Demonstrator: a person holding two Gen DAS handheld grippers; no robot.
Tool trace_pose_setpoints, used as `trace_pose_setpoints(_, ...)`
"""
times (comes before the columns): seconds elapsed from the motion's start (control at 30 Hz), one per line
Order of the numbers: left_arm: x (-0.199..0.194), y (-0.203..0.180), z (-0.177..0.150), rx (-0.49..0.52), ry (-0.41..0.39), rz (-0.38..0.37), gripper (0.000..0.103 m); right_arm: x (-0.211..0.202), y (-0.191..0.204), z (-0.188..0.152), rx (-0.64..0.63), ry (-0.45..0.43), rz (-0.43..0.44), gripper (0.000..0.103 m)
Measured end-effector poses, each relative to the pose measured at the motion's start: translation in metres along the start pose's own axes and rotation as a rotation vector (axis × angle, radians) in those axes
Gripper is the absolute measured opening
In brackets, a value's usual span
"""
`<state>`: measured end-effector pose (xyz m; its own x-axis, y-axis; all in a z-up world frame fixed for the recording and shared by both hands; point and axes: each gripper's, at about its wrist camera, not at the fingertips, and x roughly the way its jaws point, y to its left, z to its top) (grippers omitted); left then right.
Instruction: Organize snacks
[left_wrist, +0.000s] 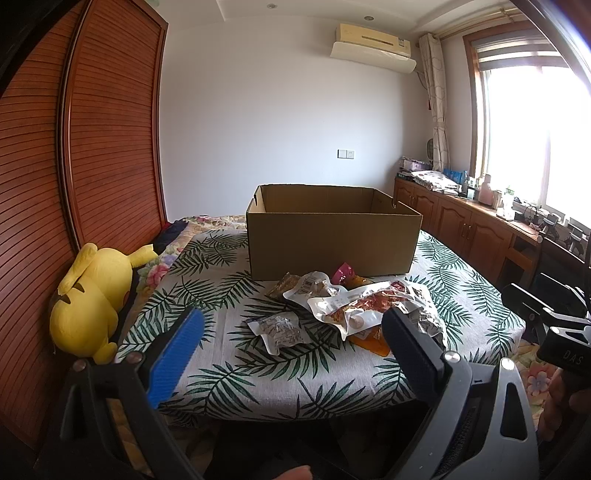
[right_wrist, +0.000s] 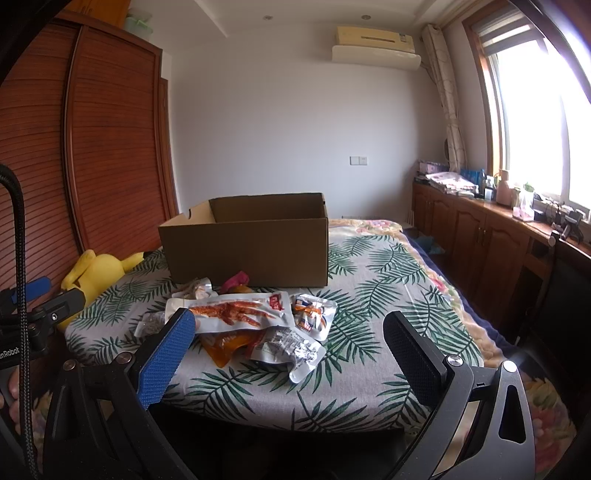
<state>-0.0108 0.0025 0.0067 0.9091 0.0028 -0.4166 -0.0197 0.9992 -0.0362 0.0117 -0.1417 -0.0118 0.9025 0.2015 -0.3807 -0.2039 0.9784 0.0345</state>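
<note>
Snacks all lie heaped at six o'clock of the seemingly empty box; both claws, left and right, spread, holding nothing.

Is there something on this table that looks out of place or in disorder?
Yes. The snack packets lie in a loose overlapping heap in front of the cardboard box and not in it. A yellow plush toy lies tipped over beside the table.

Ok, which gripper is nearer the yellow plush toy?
Left. The left gripper sits just right of the plush toy; the right gripper is farther right, facing the snack packets.
</note>
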Motion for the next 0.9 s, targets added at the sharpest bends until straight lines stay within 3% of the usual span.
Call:
trace_pose_setpoints(0.6, 0.005, -0.001, -0.005, 0.0, 0.013, -0.004, 0.098, 0.0, 0.0, -0.003, -0.005, 0.007, -0.004, 0.103)
trace_pose_setpoints(0.9, 0.032, -0.008, -0.016, 0.023, 0.067, -0.038, 0.098, 0.022, -0.008, -0.015, -0.012, 0.076, -0.004, 0.103)
